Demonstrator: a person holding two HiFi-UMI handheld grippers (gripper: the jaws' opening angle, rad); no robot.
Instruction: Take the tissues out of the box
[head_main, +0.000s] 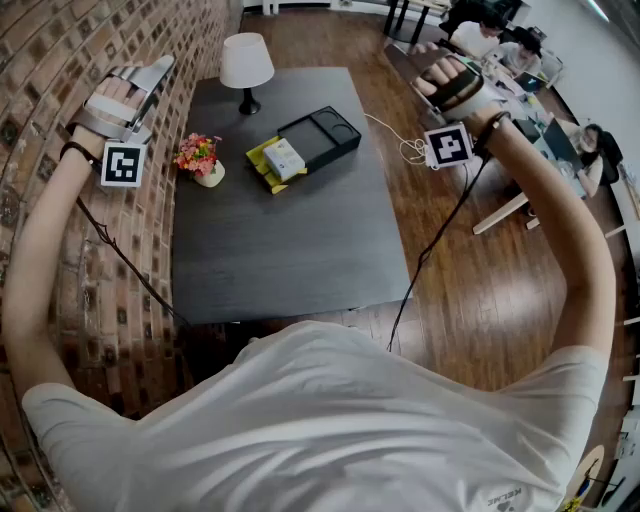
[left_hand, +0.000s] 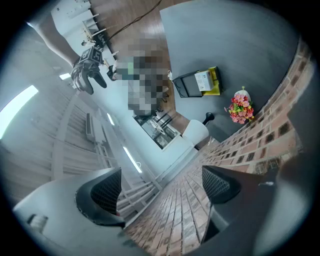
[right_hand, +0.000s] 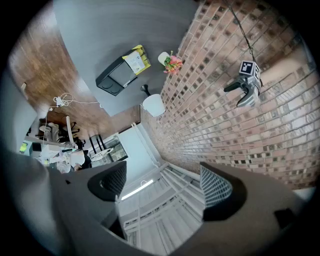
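A yellow and white tissue pack (head_main: 277, 161) lies on the dark table (head_main: 290, 245), against a black box (head_main: 322, 136) with open compartments. The pack (left_hand: 206, 81) and box (left_hand: 187, 85) also show far off in the left gripper view, and the box (right_hand: 116, 77) with the pack (right_hand: 135, 60) in the right gripper view. My left gripper (head_main: 140, 85) is raised high by the brick wall, jaws open and empty. My right gripper (head_main: 445, 70) is raised high at the right, over the wooden floor, also open with nothing between its jaws. Both are far from the box.
A white table lamp (head_main: 246, 65) stands at the table's back. A small pot of flowers (head_main: 200, 158) sits near the left edge. The brick wall (head_main: 60, 60) runs along the left. A white cable (head_main: 405, 148) lies on the floor; people sit at desks (head_main: 520, 60) far right.
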